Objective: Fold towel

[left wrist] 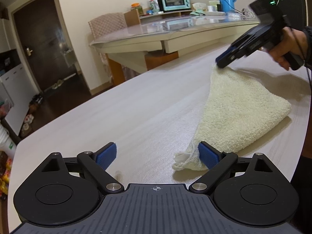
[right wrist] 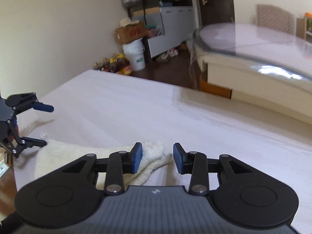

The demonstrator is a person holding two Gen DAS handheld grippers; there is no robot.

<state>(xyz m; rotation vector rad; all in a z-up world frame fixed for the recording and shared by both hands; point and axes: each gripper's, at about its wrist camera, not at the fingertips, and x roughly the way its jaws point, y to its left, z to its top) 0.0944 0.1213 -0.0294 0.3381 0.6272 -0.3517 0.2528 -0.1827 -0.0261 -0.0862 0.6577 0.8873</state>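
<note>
Figure: We are viewing a cream towel (left wrist: 234, 113), already doubled over, lying toward the right side of the pale tabletop (left wrist: 117, 117), its frayed corner nearest the left wrist view. We are holding the left gripper (left wrist: 157, 156) released, jaws spread wide, its right pad just beside that frayed corner, presumably so the corner can be pinched next. We are keeping the right gripper (right wrist: 157, 157) at the towel's far corner, jaws parted and not pressing the cloth; the corner is lying between the pads, apparently so both corners can be taken together. A hand (left wrist: 284, 46) is gripping its handle. A second table (left wrist: 175, 31) is standing beyond the tabletop's far edge
</note>
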